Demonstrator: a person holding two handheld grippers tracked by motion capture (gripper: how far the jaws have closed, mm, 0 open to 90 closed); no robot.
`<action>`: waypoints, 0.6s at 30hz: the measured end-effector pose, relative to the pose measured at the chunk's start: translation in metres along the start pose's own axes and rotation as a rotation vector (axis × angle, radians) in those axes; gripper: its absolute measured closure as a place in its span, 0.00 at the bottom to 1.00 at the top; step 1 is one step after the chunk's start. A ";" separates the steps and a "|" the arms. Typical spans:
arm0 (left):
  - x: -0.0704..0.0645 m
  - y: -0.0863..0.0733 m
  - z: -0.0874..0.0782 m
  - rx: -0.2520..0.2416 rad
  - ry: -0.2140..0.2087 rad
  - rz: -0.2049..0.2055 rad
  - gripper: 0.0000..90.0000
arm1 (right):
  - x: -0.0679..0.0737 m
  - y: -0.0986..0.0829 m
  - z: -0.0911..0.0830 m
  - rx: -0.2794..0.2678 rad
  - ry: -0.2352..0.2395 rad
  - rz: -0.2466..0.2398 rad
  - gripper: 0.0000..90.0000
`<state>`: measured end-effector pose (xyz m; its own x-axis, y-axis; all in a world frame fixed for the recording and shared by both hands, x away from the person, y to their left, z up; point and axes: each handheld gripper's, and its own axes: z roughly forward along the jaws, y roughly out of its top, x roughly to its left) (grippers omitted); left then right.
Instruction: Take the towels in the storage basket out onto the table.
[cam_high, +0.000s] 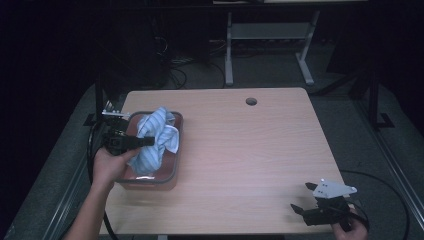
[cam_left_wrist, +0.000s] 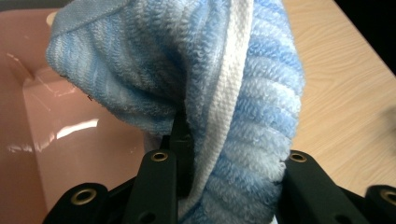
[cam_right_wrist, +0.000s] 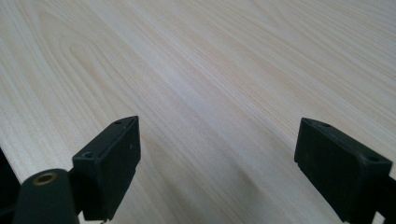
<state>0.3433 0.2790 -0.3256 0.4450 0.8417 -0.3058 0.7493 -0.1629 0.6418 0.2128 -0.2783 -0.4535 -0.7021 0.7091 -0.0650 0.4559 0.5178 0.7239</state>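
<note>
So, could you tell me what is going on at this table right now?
A person is working with a hand-held claw in each hand. The left claw is closed on a blue and white striped towel, which sits bunched up in a pink bin at the left side of the wooden table. The right claw is open and holds nothing, over bare wood near the table's front right corner.
</note>
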 end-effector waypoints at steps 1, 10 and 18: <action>-0.001 0.001 -0.001 0.000 0.000 -0.001 0.77 | 0.000 0.000 0.000 -0.001 -0.001 -0.002 0.15; -0.007 0.011 -0.012 -0.026 -0.009 0.008 0.76 | -0.001 0.000 0.000 0.004 0.000 -0.004 0.15; -0.015 0.021 -0.022 -0.050 -0.036 0.011 0.76 | -0.002 0.000 0.001 0.004 -0.003 -0.011 0.15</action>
<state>0.3414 0.2739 -0.2919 0.4711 0.8207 -0.3231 0.7192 -0.1454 0.6794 0.2144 -0.2793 -0.4538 -0.7058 0.7045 -0.0749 0.4504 0.5277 0.7202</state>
